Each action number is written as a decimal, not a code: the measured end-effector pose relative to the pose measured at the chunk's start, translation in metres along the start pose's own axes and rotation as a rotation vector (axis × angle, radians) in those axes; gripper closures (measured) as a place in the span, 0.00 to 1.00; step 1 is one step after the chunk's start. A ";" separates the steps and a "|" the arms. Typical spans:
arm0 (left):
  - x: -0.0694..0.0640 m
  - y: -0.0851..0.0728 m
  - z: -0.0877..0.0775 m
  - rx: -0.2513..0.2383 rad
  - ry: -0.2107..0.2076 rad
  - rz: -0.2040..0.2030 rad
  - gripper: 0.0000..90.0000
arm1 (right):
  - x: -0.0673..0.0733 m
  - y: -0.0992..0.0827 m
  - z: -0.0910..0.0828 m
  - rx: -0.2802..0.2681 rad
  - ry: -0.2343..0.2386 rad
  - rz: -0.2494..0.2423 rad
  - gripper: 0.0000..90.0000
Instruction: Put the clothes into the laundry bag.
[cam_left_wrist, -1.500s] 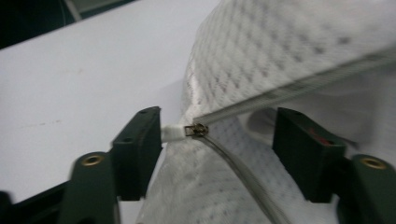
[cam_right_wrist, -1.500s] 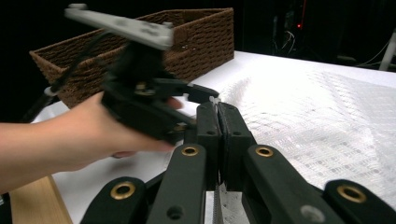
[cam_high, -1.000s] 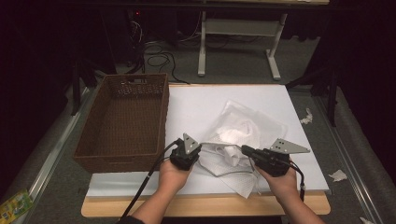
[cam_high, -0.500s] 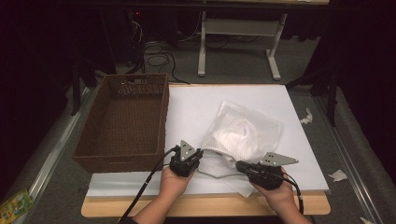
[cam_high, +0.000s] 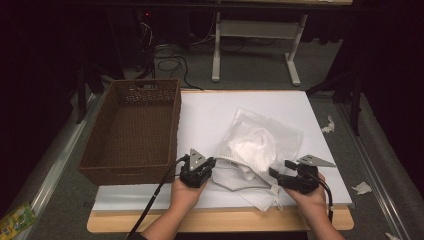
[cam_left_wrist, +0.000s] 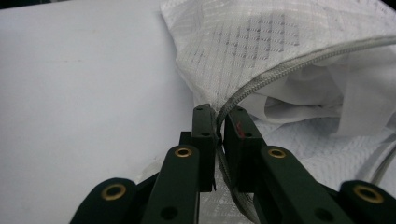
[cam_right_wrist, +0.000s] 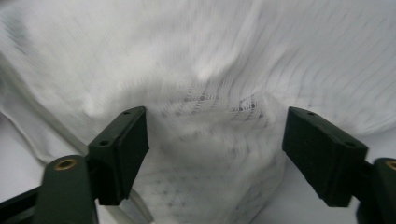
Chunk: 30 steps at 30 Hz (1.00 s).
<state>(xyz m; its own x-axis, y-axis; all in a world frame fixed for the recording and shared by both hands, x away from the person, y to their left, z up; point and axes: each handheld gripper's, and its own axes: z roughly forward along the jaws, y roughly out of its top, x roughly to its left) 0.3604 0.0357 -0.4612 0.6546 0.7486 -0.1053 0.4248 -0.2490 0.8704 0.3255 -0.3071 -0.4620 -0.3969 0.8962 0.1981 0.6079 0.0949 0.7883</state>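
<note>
**Operator:** Mesh laundry bag (cam_high: 260, 145) — where is it, and what state are my tools in?

**Guide:** It lies on the white sheet (cam_high: 215, 115) covering the desk (cam_high: 220, 222), right of the wicker basket (cam_high: 132, 130), toward the near edge. White cloth (cam_left_wrist: 299, 100) shows inside it through the open zip. Your left gripper (cam_high: 204, 169) has its jaws closed on the zipper edge (cam_left_wrist: 280, 70) at the near-left corner of the opening; the left gripper view shows the tape pinched between the pads. Your right gripper (cam_high: 280, 172) sits at the near-right side of the bag. Its jaws have just been opening, and the right gripper view shows them spread wide with mesh lying between them, the pads pressing on nothing.

**Operator:** How will the bag handle?

**Guide:** Judge it light, soft and limp. The mesh will sag, fold and drag along the sheet rather than keep a shape. It is not fragile, but thin netting can slip out of a shallow pinch.

**Operator:** Where should you have me take hold?

**Guide:** Take the zipper tape or a seam, as your left side does: that is the firmest part. With the right, gather a fold of mesh near the opening's edge and close fully on it. Avoid pinching the cloth inside together with the mesh.
</note>
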 end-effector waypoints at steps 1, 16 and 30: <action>0.000 0.000 -0.001 -0.005 -0.004 -0.008 0.92 | 0.000 -0.002 0.008 0.032 -0.008 -0.001 0.24; -0.023 0.004 -0.020 -0.089 -0.040 0.038 0.95 | -0.001 0.022 0.056 0.108 -0.100 -0.157 0.71; -0.023 -0.009 0.000 -0.038 -0.007 0.086 0.91 | -0.035 0.062 0.089 0.030 -0.074 -0.177 0.90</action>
<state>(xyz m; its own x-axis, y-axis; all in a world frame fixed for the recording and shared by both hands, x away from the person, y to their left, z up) 0.3416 0.0210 -0.4662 0.6922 0.7209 -0.0325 0.3424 -0.2884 0.8942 0.4382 -0.2937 -0.4714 -0.4480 0.8940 0.0135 0.5537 0.2655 0.7893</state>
